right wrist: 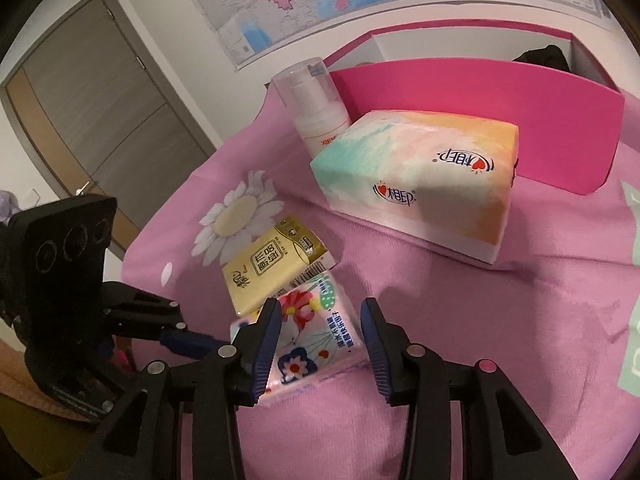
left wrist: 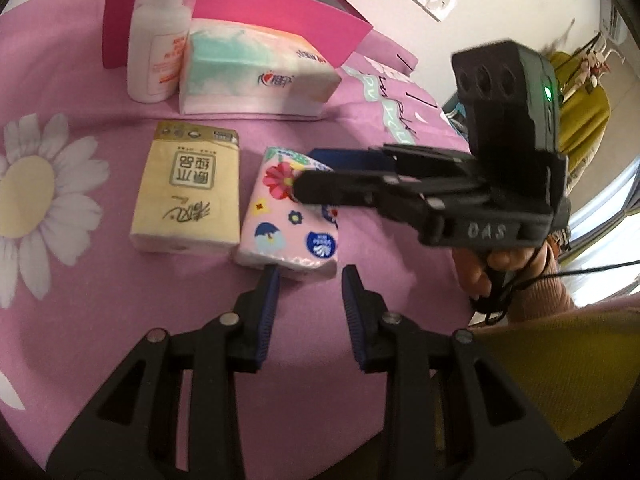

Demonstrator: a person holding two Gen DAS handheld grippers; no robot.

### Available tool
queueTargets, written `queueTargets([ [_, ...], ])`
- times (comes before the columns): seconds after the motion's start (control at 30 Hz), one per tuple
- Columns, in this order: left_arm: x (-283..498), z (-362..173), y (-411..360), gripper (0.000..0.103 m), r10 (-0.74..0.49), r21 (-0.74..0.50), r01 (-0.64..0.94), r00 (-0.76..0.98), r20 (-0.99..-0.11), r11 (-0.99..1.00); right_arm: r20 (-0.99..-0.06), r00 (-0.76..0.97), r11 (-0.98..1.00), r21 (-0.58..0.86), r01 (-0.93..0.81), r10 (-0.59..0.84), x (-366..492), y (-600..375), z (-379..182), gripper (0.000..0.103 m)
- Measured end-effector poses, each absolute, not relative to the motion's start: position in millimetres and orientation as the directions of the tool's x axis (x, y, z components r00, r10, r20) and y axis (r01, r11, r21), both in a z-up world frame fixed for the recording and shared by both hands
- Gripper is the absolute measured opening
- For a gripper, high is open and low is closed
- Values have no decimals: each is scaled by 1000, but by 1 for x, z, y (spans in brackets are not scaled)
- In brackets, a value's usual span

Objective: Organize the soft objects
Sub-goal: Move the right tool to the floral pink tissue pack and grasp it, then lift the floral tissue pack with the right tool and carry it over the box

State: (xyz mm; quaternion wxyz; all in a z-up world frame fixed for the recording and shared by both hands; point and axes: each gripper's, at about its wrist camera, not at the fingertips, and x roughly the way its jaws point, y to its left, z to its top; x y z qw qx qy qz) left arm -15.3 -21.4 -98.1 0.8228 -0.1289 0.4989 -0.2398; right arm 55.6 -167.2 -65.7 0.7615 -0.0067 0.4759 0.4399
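A small floral pink tissue pack (left wrist: 280, 224) lies on the pink cloth beside a yellow tissue pack (left wrist: 188, 196). A large pastel tissue pack (left wrist: 256, 68) lies behind them. My left gripper (left wrist: 308, 276) is open, just in front of the floral pack, its left fingertip at the pack's near edge. My right gripper (right wrist: 322, 312) is open and straddles the floral pack (right wrist: 312, 332), with the pack between its fingers. In the left wrist view the right gripper (left wrist: 308, 176) reaches over the pack from the right. The yellow pack (right wrist: 272, 264) and the large pack (right wrist: 416, 180) show beyond.
A white pump bottle (left wrist: 160, 40) stands at the back left, next to the large pack. An open pink box (right wrist: 480, 96) stands behind them with something dark inside. The pink cloth (right wrist: 480, 320) has a daisy print. A door and a wall map are beyond.
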Motion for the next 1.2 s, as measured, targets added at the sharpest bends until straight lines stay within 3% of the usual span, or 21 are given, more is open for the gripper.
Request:
queueTargets([
  [0.23,0,-100,-23,33,-509,-444,249,394,-765,861,-748,160,627,396,-671,644,47,-180,-64,37],
  [0.67,18,-100,-24,30,-486,-435,218,405,-774,874,-717,164,650,480,-589,677,51,-205,-72,38],
  [0.83,15,-97,-23,30,-481,-422,230,414,-773,877,-717,182,658,467,-592,673,49,-206,-69,33],
  [1.2,21,-77,-30,30,-475,-388,275,454,-754,880,-703,234,670,441,-598,671,44,-215,-54,32],
])
